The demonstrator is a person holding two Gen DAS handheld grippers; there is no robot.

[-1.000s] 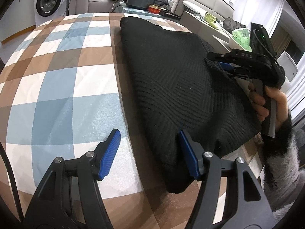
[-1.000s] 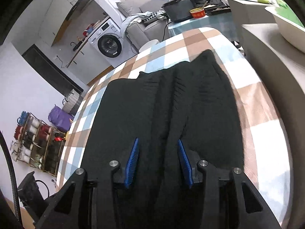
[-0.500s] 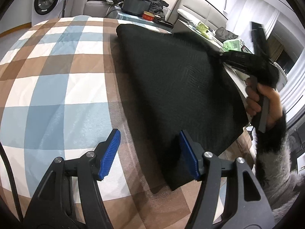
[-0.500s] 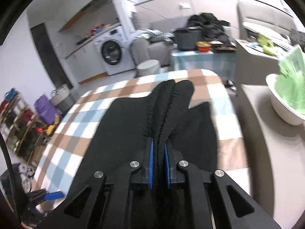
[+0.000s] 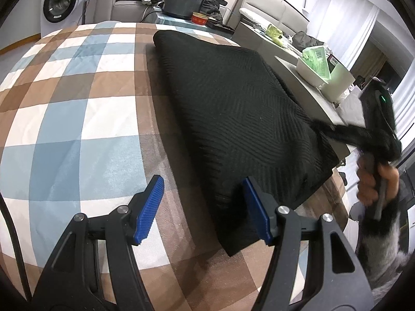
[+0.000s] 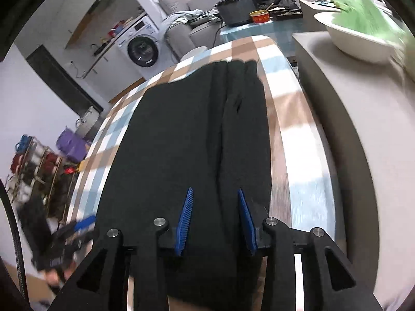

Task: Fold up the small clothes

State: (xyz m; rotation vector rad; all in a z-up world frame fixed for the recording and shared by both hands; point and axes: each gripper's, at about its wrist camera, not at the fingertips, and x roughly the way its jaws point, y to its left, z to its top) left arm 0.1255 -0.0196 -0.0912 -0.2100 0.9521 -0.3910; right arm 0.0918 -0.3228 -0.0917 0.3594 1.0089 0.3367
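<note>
Right wrist view: your right gripper [image 6: 215, 220] has just been opening its jaws; they now stand parted over the black knit garment [image 6: 197, 140], the pads pressing on nothing. A lengthwise ridge of cloth runs from between them toward 12 o'clock. In the left wrist view, your left gripper [image 5: 205, 207] stands spread, its right pad beside the garment's near edge and its left pad over bare cloth; it grips nothing.

Progress, as a judgement: the garment lies as a thick, doubled slab with a rounded fold along its far edge, so at least one fold looks done. The raised ridge wants flattening, and a further fold may remain.

Surface: a checked tablecloth [image 5: 77, 108] in brown, blue and white, with the garment at 1 o'clock from the left gripper. Room: a washing machine [image 5: 61, 6] at 11 o'clock, a sofa [image 5: 124, 7] at 12 o'clock, and a white bowl [image 6: 360, 41] on a grey counter at 2 o'clock in the right wrist view.
</note>
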